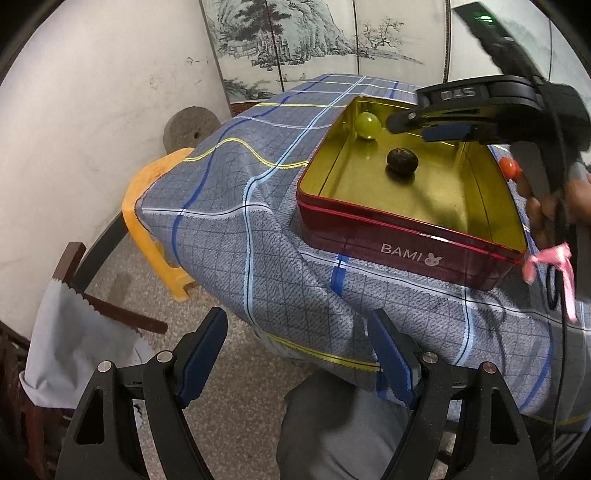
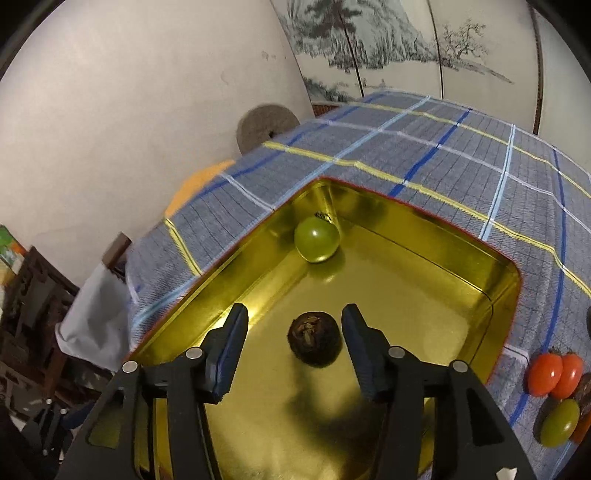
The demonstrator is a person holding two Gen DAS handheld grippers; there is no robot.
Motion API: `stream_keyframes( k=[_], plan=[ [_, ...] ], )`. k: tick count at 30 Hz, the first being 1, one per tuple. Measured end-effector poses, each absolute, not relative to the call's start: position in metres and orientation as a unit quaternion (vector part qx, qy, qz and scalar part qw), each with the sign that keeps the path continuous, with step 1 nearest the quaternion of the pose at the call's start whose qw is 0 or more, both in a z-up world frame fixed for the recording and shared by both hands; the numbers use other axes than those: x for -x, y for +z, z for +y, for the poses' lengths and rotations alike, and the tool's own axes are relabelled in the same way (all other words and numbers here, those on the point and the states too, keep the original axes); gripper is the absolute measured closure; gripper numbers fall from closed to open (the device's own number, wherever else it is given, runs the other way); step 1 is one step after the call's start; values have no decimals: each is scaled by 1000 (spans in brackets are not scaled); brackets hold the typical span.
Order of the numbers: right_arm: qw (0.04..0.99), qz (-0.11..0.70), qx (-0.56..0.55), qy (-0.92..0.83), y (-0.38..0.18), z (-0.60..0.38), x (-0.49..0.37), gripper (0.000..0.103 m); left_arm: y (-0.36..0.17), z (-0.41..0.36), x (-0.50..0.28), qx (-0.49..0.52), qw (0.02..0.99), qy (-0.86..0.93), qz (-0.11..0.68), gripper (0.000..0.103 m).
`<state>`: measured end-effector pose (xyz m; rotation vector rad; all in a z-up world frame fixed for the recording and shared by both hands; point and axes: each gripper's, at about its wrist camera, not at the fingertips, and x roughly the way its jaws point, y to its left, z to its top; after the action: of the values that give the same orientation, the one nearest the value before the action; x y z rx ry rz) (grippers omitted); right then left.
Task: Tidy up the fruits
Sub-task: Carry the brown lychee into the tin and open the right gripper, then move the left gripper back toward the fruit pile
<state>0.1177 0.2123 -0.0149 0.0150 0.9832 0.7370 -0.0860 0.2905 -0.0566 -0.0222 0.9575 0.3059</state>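
Plaid cloth (image 1: pixel 258 236) covered the bench, with an ink-landscape screen (image 1: pixel 295 33) behind and an orange stool (image 1: pixel 147 206) at the left edge. Left gripper (image 1: pixel 297 352) hung low off the bench front, over the floor — released, nothing between the pads, well apart from the fruit.

Red tin (image 1: pixel 399 243) sat on the cloth, gold inside. Green fruit (image 2: pixel 316 239) lay in the tin's far left corner, touching or nearly touching the wall. Dark brown fruit (image 2: pixel 314 342) lay on the tin floor nearer the middle, stem scar up, roughly round, so no long axis to align with.

Right gripper (image 2: pixel 293 336) stood over the tin, spread wide, with the dark fruit between the two fingers but clear gaps on both sides — not grasped. Judgement: this fruit counted as placed in the tin.

Further right, outside the tin on the cloth: two orange fruits (image 2: pixel 554 373) side by side, another green fruit (image 2: pixel 559 422) just beside them, something darker partly cut off at the frame edge.

Remaining fruit lay to the right of the right gripper; that hand was plainly the nearer one.
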Motion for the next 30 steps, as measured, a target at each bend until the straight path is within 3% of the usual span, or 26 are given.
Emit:
stream_keyframes(
  k=[6,9,17,26,30],
  plan=[
    [840,421,-40,339,4,164,-83,51,-49,282,89,0,880,144,453,24],
    [857,408,-33,312,5,123,-58,45,-44,275,90,-11,883,138,449,24],
    [892,430,24,137,-18,-32,-15,44,-17,225,77,-68,902,48,424,24],
    [890,456,-24,12,-38,-175,-4,44,18,145,-9,-94,888,-163,419,24],
    [894,442,-61,29,-41,-196,5,42,14,107,-63,-182,862,-242,407,24]
  ],
)
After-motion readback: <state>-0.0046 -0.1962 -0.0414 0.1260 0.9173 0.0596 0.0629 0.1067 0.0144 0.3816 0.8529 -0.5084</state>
